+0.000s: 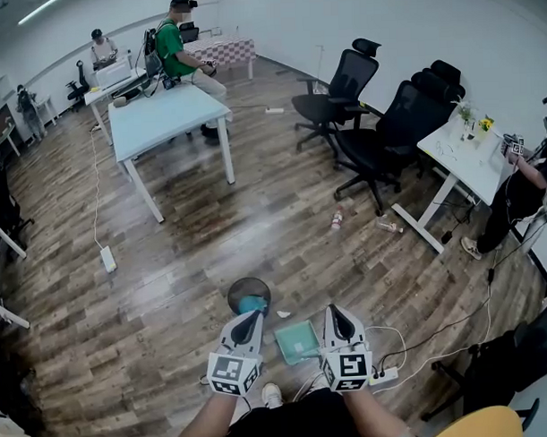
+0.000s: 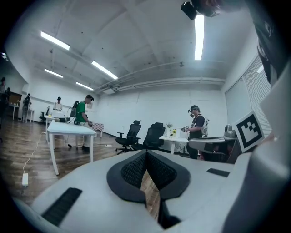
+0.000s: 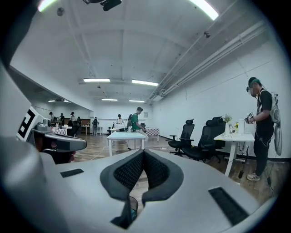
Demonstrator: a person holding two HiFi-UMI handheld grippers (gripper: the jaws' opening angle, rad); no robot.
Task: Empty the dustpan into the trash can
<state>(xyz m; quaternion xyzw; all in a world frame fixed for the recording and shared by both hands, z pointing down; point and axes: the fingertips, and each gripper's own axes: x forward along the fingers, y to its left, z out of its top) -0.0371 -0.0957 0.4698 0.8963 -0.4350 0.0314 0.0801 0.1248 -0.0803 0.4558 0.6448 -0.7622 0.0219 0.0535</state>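
In the head view a small dark round trash can (image 1: 248,295) stands on the wooden floor with something blue inside. A teal dustpan (image 1: 297,340) lies flat on the floor just right of it. My left gripper (image 1: 249,316) hovers over the can's near side, shut and empty. My right gripper (image 1: 337,311) is held right of the dustpan, also shut with nothing in it. Both point nearly level into the room. In the left gripper view the gripper (image 2: 146,154) has its tips touching. In the right gripper view the gripper (image 3: 143,151) is closed, and the trash can (image 3: 132,207) shows below it.
A white table (image 1: 167,114) stands ahead on the left and black office chairs (image 1: 345,90) ahead on the right. A white desk (image 1: 464,157) with a person (image 1: 523,191) is at far right. Litter (image 1: 336,220) and power strips (image 1: 107,258) (image 1: 384,376) with cables lie on the floor.
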